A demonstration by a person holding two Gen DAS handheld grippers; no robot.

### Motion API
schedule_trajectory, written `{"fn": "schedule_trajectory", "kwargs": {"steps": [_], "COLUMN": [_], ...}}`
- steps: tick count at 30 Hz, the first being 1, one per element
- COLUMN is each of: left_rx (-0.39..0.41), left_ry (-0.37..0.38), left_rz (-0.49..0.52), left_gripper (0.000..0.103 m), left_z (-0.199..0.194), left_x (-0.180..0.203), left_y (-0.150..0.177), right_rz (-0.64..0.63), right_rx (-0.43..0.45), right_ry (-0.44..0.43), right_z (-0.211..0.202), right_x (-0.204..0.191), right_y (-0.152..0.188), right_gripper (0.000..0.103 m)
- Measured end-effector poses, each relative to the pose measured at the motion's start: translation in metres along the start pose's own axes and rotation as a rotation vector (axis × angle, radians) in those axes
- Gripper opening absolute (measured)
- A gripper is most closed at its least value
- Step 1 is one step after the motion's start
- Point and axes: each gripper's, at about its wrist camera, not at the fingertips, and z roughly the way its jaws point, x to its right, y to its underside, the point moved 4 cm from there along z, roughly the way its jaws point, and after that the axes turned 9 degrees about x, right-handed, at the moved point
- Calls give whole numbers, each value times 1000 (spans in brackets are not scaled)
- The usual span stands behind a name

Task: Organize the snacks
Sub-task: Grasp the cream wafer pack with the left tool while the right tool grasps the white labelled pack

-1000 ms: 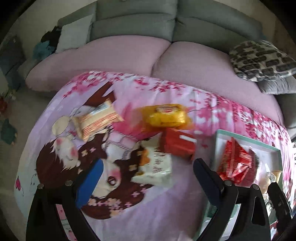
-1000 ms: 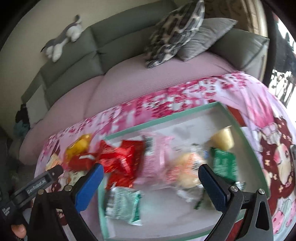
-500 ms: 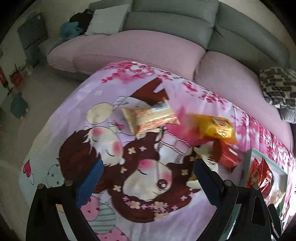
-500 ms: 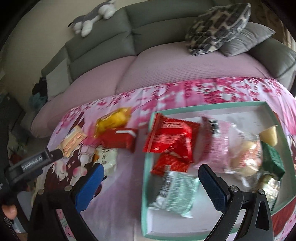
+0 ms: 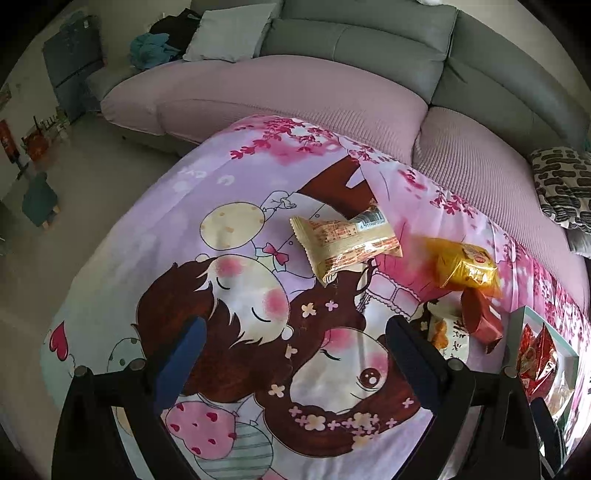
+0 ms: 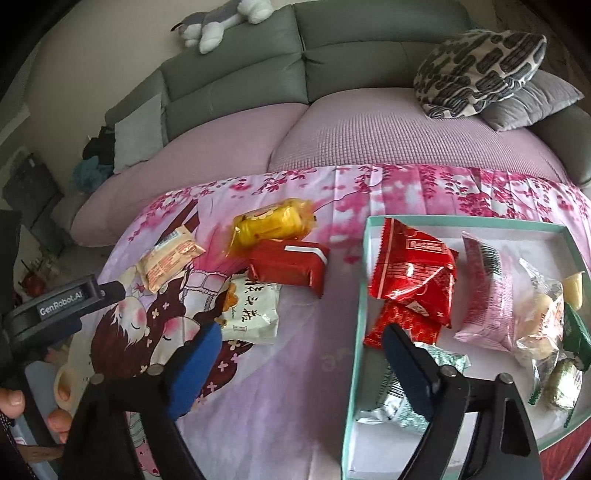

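Loose on the cartoon-print cloth lie a yellow packet point(image 6: 273, 225), a red packet point(image 6: 288, 267), a white packet with black writing point(image 6: 251, 310) and a beige wafer packet point(image 6: 168, 258). A teal-rimmed tray point(image 6: 364, 277) on the right holds red packets point(image 6: 410, 266), a pink one point(image 6: 487, 291) and several more. My right gripper point(image 6: 301, 334) hovers over bare cloth just left of the tray; its jaws are closing with nothing between them. My left gripper point(image 5: 295, 332) is open and empty, short of the beige packet point(image 5: 343, 240), with the yellow packet point(image 5: 465, 266) to its right.
A pink-covered grey sofa point(image 6: 332, 147) curves behind the table, with patterned cushions point(image 6: 476, 70) and a plush toy point(image 6: 221, 22) on its back. The cloth's left edge drops to the floor point(image 5: 74, 206). The left gripper's body point(image 6: 70, 299), held by a hand, shows at the right view's left edge.
Both grippers have swung left. The right one went from above the tray to the cloth beside it and its jaws narrowed. The left one moved further from the tray.
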Motion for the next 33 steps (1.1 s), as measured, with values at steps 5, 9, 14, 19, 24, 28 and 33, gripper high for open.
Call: {"fn": "schedule_trajectory", "kwargs": {"steps": [5,9,14,19,24,28,33], "left_rx": [4,32,31,-23,-73,-111,-103], "left_ry": [31,48,72,128,114,115,116], "left_rz": [6,63,265,404,499,507,521], "left_gripper": [98,98,98,97,89,79,72], "left_z": [5,9,26,49,77,95,102], "left_x": [-4,0,19,40,53,55,57], "left_y": [-5,-21,-41,-48,-48,-46,-41], "right_rz": [-20,-20,-13,16,1,-5,-20], "right_rx": [-16,-45,-101,-166,-211,-250,-272], "right_ry": [1,-15,-30,-23,16,42,66], "right_z": [8,19,37,61,80,95,105], "right_x": [-11,-20,-34,-43,-46,-46,-47], "right_y": [2,5,8,7,6,7,9], "right_gripper": [77,76,75,73,73,73,71]}}
